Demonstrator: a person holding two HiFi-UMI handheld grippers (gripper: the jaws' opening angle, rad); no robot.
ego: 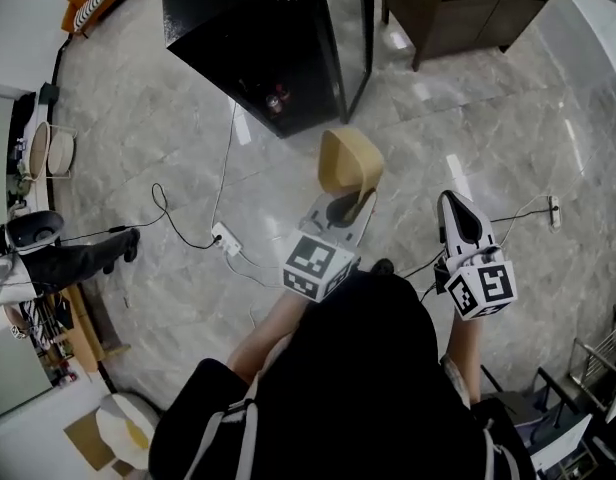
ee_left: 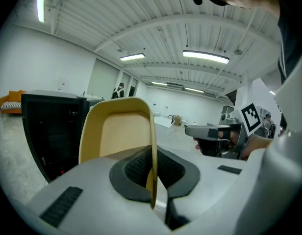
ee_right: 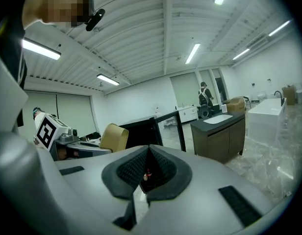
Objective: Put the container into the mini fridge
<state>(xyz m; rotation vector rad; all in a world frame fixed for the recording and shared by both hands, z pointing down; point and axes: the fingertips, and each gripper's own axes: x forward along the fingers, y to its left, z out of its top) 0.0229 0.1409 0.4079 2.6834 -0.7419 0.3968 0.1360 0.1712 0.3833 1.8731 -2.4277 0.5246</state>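
A tan, open-topped container [ego: 348, 163] hangs upright in front of me, and my left gripper [ego: 350, 204] is shut on its wall. In the left gripper view the thin container rim [ee_left: 152, 165] is pinched between the dark pads [ee_left: 136, 166]. The black mini fridge [ego: 253, 38] stands on the floor ahead with its glass door [ego: 356, 38] swung open, and small items show inside. The container is above the floor, short of the fridge. My right gripper [ego: 456, 208] is held to the right, shut [ee_right: 147, 173] and holding nothing.
A white power strip [ego: 225, 236] and black cables lie on the marble floor left of the grippers. A dark wooden cabinet [ego: 458, 8] stands right of the fridge. A person's dark trousers and shoe [ego: 83, 256] reach in from the left edge. Metal chair frames [ego: 588, 368] stand at the lower right.
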